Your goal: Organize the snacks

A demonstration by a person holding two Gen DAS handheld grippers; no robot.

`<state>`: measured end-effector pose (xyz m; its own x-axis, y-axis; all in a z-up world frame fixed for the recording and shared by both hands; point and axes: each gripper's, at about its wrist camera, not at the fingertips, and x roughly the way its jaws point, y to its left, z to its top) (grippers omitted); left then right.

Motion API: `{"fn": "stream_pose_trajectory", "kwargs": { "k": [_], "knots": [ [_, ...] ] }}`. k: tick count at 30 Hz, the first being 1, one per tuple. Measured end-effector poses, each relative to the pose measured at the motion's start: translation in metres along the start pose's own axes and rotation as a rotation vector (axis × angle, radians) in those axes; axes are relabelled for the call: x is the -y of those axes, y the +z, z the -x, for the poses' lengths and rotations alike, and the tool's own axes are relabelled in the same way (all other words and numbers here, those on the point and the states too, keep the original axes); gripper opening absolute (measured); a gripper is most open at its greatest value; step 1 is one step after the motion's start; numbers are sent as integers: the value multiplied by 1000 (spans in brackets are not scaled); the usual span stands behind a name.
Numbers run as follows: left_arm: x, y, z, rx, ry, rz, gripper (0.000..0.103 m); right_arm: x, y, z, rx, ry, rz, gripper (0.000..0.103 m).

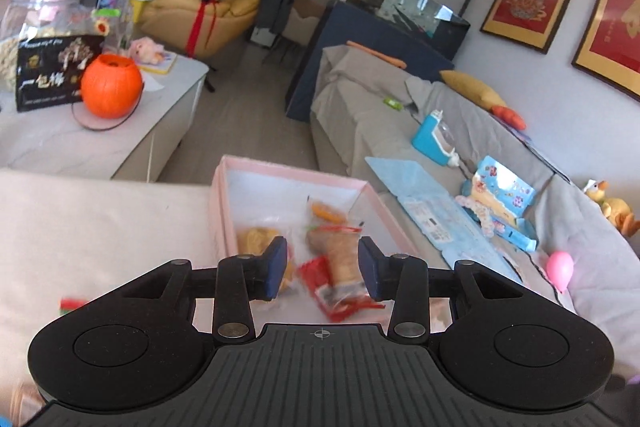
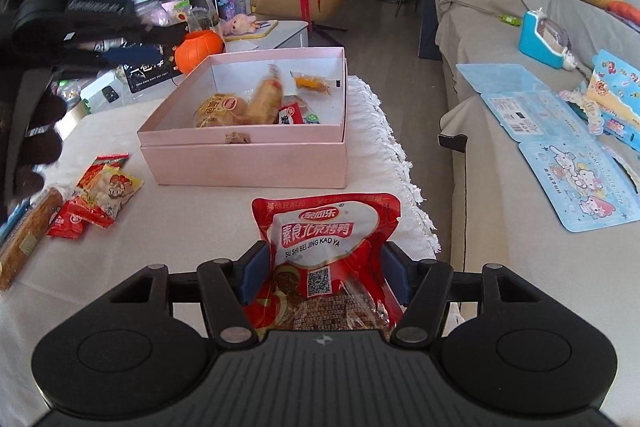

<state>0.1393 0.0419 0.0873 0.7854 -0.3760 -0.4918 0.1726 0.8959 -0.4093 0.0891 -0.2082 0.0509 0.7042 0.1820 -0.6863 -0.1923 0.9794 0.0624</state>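
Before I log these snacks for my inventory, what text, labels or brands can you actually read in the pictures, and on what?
"SU SHI BEI JING KAO YA" and "素食北京烤鸭": red pouch in the right claw.
"一包梅": black box beside the orange pumpkin.
QR code on the pouch: seen, not decodable.
Too small or blurred: pouch logo, wrappers in the pink box, loose packets on the table, blue cards on the sofa.

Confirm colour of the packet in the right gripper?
Red with a white panel; the packet shows best in the right wrist view.
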Motion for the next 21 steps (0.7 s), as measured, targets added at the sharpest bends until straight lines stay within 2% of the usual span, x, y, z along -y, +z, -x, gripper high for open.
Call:
{"fn": "stream_pose_trajectory", "kwargs": {
  "k": [3, 6, 8, 9, 12, 14, 17, 21],
  "knots": [
    [-14, -29, 23, -40, 12, 61, 43, 4, 23, 4, 43, 58, -38, 61],
    [-19, -48, 31, -92, 2, 97, 43, -5, 74, -1, 130, 78, -31, 62],
    [-17, -55, 38, -114, 18, 88, 43, -14, 118, -14, 175, 93, -25, 72],
    [-16, -58, 44, -116, 34, 76, 43, -19, 138, -24, 163, 99, -10, 82],
    [-19, -57, 73, -79, 64, 38, 43, -32, 174, -49, 106, 54, 44, 84],
    [-25, -54, 92, -42, 82, 40, 43, -37, 173, -53, 101, 17, 50, 84],
    [-38, -52, 112, 5, 130, 50, 43, -36, 154, -55, 87, 57, 24, 84],
    [-58, -49, 123, 28, 198, 59, 43, -33, 124, -62, 22, 109, -28, 84]
  ]
}}
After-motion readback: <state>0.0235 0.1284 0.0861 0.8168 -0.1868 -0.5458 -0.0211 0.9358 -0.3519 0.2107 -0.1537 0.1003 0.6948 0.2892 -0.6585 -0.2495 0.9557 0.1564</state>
